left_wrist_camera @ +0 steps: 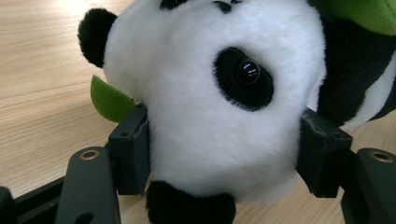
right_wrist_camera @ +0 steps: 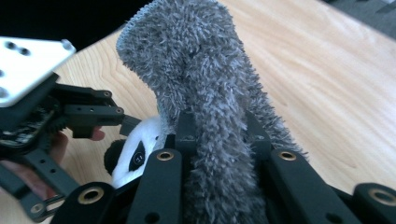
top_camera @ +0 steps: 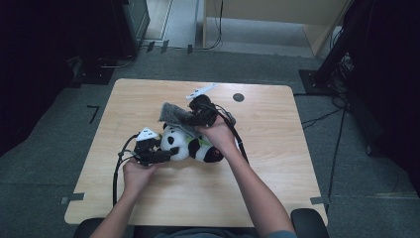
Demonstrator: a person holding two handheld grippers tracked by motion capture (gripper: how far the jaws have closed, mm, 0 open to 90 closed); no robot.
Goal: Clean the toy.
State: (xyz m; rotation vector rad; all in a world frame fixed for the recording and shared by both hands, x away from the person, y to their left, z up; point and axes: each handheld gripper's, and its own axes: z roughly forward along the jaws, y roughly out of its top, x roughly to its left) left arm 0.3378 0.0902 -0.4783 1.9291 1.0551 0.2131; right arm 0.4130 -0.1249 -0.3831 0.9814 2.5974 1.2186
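Gripping panda (left_wrist_camera: 219, 116) head w/ L jaws | R jaws clamp grey cloth (right_wrist_camera: 210, 93)

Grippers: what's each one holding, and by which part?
Left gripper clamps the plush panda by its head, fingers on either side. Right gripper pinches the grey fuzzy cloth at a bunched fold, the rest standing above the fingers.

You had open surface (top_camera: 277, 163) on every side of the panda (top_camera: 185, 144). Over it, the grey cloth (top_camera: 173, 113) and your 2 tools, left (top_camera: 166, 154) and right (top_camera: 190, 119), crowded the middle.
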